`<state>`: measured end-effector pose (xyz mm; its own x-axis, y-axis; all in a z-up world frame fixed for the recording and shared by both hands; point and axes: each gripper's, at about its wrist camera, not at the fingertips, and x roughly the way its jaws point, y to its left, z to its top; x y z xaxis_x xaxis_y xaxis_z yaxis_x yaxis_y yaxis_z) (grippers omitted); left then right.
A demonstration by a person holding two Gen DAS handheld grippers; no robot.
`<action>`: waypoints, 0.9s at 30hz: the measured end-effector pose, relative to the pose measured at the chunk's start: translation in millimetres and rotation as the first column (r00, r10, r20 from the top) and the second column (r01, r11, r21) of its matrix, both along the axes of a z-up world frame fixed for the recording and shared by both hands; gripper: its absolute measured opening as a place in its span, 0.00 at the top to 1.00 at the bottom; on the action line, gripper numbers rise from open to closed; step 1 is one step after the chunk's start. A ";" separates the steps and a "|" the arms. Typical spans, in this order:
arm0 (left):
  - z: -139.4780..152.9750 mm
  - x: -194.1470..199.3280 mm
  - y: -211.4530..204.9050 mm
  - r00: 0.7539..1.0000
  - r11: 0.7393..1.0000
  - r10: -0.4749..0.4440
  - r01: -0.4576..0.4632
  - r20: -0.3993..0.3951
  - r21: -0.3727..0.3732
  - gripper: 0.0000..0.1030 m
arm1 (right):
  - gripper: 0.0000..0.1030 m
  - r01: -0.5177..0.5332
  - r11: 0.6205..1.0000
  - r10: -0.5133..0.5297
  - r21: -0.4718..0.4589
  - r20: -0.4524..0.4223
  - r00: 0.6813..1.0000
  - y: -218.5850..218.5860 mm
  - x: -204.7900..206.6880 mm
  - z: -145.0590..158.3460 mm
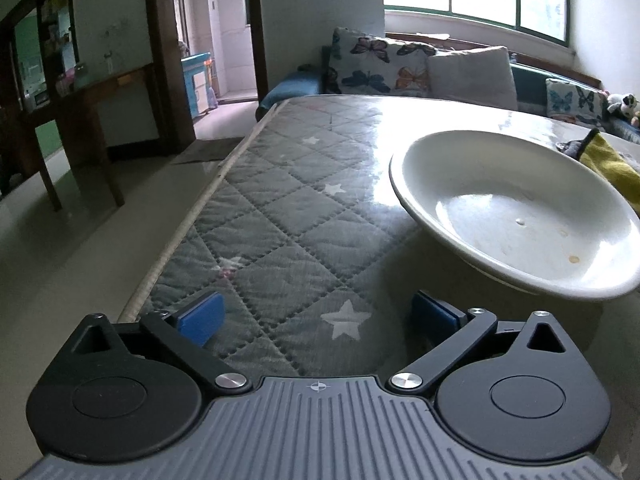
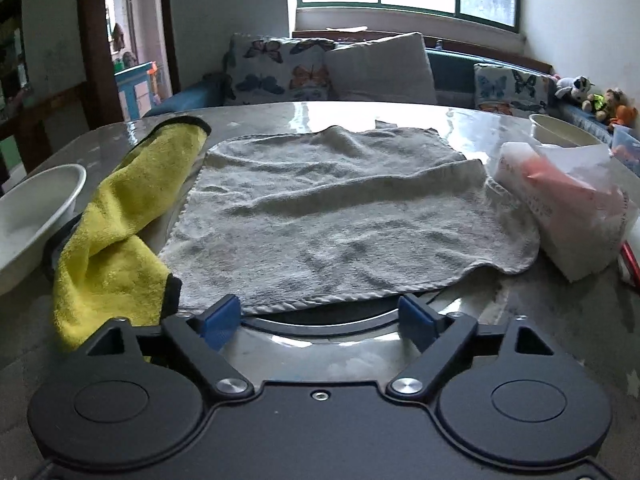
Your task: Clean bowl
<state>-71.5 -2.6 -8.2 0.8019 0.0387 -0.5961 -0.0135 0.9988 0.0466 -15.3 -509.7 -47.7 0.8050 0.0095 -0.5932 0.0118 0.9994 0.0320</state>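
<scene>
Plainly dirty: white bowl [image 1: 516, 216] at about two o'clock of the left wrist view, resting on the glossy table [image 1: 352, 128], with small brownish spots and a pale fleck on its inner floor. Seen again at nine o'clock in the right wrist view, cut by the frame edge.

Just behind the bowl at three o'clock, a yellow cloth [image 2: 120, 216] with a dark trim, touching or nearly touching its rim; beside that, a grey towel [image 2: 340, 216] spread flat at twelve o'clock of the right view.

Left gripper [image 1: 316, 316] released, blue pads wide apart, holding nothing, low over the quilted star-patterned cover [image 1: 280, 220]. Right gripper [image 2: 320, 316] likewise spread and empty, near edge of the grey towel lying just ahead of its pads.

Likely step: picking up a cloth. Best to pinch a raised edge or fold, not flat fabric, and to steady the bowl's near rim with the left claw before wiping toward the spots.

Counted: two cloths; two grippers; a second pale bowl [image 2: 560, 132] at two o'clock in the right view, so two bowls; one tissue pack [image 2: 568, 208] at three o'clock.
</scene>
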 end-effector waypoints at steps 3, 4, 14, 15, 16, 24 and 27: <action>-0.1 1.8 2.0 1.000 1.000 0.002 -0.002 -0.007 -0.022 0.01 | 0.03 -0.013 1.000 0.013 0.008 -0.005 1.000 -0.4 1.2 -0.3; -0.1 1.8 1.0 1.000 1.000 0.002 -0.002 -0.006 -0.017 0.01 | 0.03 -0.021 1.000 0.021 0.006 -0.009 1.000 0.6 1.9 -0.6; -0.6 7.1 -3.2 1.000 1.000 0.007 -0.007 -0.003 -0.018 0.00 | 0.00 -0.032 0.999 0.032 -0.002 -0.017 0.999 3.0 3.7 -0.2; -0.9 7.7 -3.5 1.000 1.000 0.007 -0.007 -0.003 -0.019 0.00 | 0.00 -0.032 0.999 0.032 -0.002 -0.017 0.999 3.1 3.8 -0.1; -1.2 7.5 -3.3 1.000 1.000 0.007 -0.008 -0.003 -0.019 0.00 | 0.00 -0.032 0.999 0.032 -0.001 -0.017 0.999 2.9 3.7 0.1; -1.5 8.4 -2.6 1.000 1.000 0.008 -0.008 -0.003 -0.018 0.00 | 0.00 -0.024 1.000 0.024 -0.020 0.001 1.000 1.9 0.4 3.1; -1.2 9.0 -2.2 1.000 1.000 0.008 -0.008 -0.003 -0.018 0.00 | 0.00 -0.019 0.997 0.021 -0.078 0.024 1.000 0.6 -6.0 6.1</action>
<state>-62.5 -4.7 -9.4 0.7999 0.0346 -0.5991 -0.0217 0.9994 0.0287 -21.3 -509.1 -41.7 0.8195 -0.0198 -0.5728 -0.0077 0.9989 -0.0455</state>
